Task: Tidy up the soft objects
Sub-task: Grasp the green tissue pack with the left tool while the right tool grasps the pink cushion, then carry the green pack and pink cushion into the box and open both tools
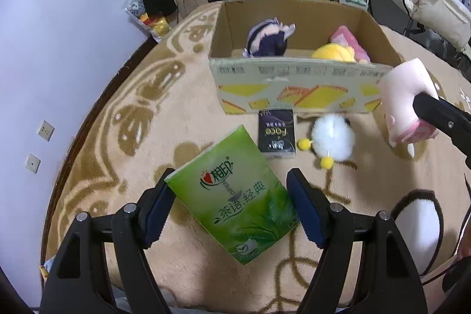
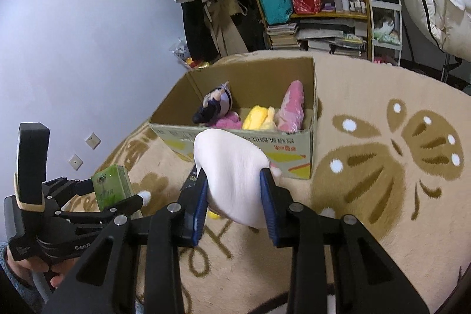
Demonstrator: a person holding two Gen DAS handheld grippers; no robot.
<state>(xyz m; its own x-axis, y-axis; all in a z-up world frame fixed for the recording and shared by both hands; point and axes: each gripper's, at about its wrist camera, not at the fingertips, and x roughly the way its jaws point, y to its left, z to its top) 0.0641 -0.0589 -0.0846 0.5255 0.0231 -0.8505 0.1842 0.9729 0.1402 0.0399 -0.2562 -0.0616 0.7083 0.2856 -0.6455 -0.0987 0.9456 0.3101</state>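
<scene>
Progress, taken relative to the cardboard box (image 1: pixel 297 84). Already inside it I count a dark-haired doll (image 1: pixel 269 38), a yellow plush (image 1: pixel 334 52) and a pink plush (image 1: pixel 350 43); these I judge done.

In transit: my right gripper (image 2: pixel 234 196) is clamped on a pale pink plush (image 2: pixel 232 167), lifted just in front of the box's near wall, not yet over the opening. My left gripper (image 1: pixel 229 208) has its pads against both sides of a green tissue pack (image 1: pixel 235 202), held off the blanket (image 1: pixel 147 122), farther in front of the box.

Left to do: a dark tissue packet (image 1: pixel 276 134) touching the foot of the near wall, and beside it a white fluffy toy (image 1: pixel 332 140) with yellow pompoms.
</scene>
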